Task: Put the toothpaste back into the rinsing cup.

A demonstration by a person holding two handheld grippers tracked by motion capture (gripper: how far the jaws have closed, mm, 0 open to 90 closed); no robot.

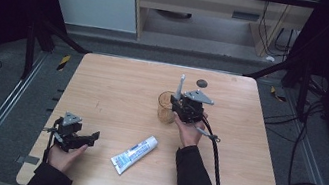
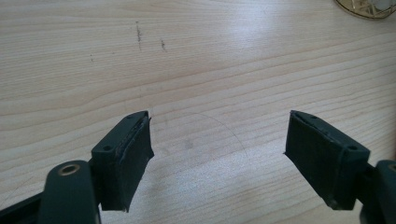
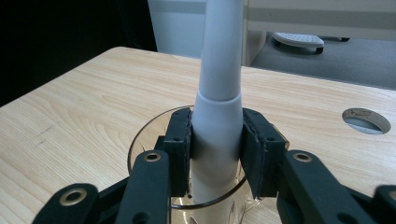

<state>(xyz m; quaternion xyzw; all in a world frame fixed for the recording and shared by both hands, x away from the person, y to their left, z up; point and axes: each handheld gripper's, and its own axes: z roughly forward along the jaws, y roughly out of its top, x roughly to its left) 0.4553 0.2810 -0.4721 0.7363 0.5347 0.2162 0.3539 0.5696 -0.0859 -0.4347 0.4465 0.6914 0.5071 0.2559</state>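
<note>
Right gripper [image 3: 217,144] clamps white toothbrush [image 3: 218,93] upright inside glass cup [image 3: 140,144], frame centre. Left gripper [image 2: 217,154] spread wide, lower left; toothpaste tube [image 1: 134,154] between.

The white toothbrush [image 3: 218,93] runs off the top edge, its lower end hidden inside the amber cup [image 3: 154,135]

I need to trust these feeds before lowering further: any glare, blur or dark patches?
High view: table evenly lit, surroundings dark, slightly soft. Left gripper view: pale sheen on the wood, tongs sharp. Right gripper view: toothbrush and glass crisp, background blurred.
</note>
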